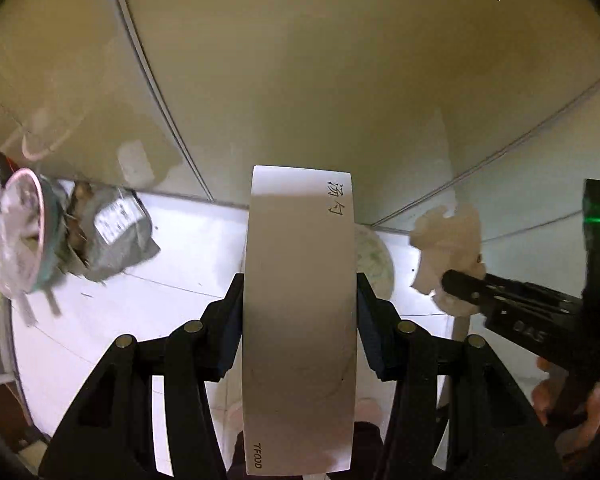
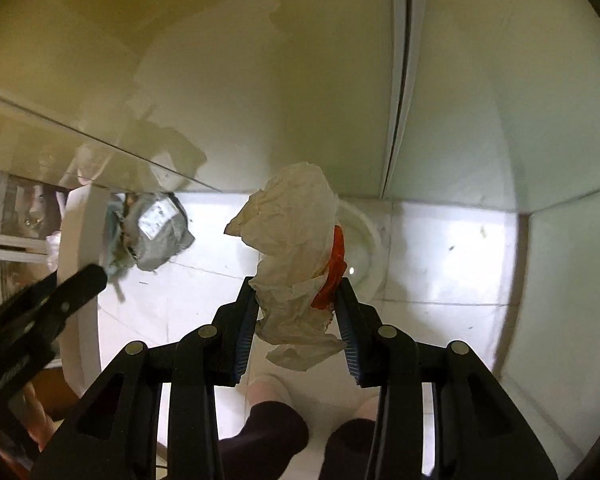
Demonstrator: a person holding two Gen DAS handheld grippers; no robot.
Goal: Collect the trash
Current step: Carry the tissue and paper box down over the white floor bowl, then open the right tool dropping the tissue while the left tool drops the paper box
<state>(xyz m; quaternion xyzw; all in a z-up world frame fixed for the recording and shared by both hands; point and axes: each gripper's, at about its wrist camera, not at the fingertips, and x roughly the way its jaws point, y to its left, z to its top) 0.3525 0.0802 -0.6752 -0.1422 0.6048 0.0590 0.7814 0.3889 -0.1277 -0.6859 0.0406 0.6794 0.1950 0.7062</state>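
Note:
My left gripper (image 1: 300, 320) is shut on a flat white packet (image 1: 300, 280) printed with characters and "TFOOD", held upright above the white floor. My right gripper (image 2: 298, 312) is shut on a crumpled white paper wrapper with an orange-red patch (image 2: 292, 240); it shows in the left wrist view (image 1: 448, 248) at the right, with the right gripper's fingers (image 1: 460, 286) on it. A crumpled grey bag with a white label (image 2: 156, 232) lies on the floor at the left, also in the left wrist view (image 1: 116, 232).
A pink-rimmed cup stuffed with clear plastic (image 1: 24, 232) lies at the far left next to the grey bag. A round white floor fitting (image 2: 360, 236) sits by the wall. Glossy beige wall panels (image 1: 340, 80) rise behind. My feet (image 2: 268, 396) stand below.

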